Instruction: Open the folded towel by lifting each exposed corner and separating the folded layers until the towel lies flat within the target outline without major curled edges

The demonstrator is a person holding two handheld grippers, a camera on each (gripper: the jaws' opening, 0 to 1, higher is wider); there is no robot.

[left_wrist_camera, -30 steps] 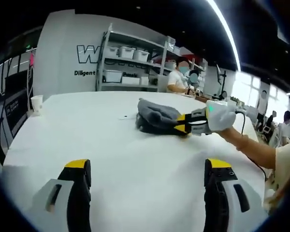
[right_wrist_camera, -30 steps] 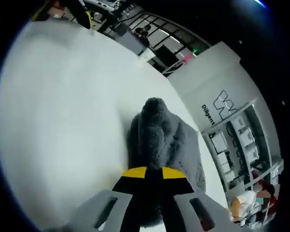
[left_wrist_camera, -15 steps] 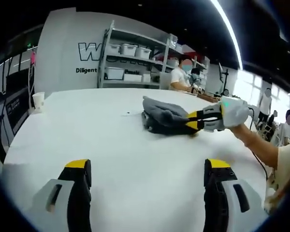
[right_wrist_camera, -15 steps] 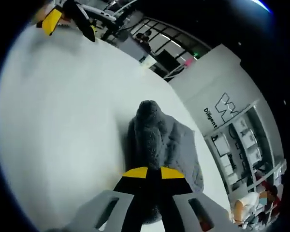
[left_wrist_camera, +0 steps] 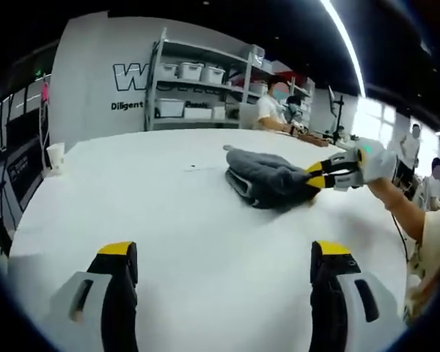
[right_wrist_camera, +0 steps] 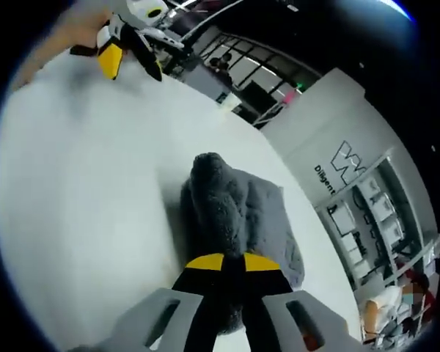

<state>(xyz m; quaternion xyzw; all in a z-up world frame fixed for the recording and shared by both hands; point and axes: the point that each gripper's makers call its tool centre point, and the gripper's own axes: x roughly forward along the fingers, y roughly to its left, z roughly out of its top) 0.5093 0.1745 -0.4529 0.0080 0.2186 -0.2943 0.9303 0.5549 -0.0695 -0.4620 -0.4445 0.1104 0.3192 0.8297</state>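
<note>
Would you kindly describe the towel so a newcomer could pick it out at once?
Start at the big white table. Toward its far side lies the grey towel, a fluffy folded bundle pinched at one end by the right gripper. It is the only dark, soft thing on the pale surface.

Towel (left_wrist_camera: 268, 180) lies on table (left_wrist_camera: 169, 220), shelves (left_wrist_camera: 198, 88) behind.

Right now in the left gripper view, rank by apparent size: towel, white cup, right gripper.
1. towel, largest.
2. right gripper, smaller, shut on the towel's edge.
3. white cup, smallest, though it stands farther off, so its true size is unsure.
</note>
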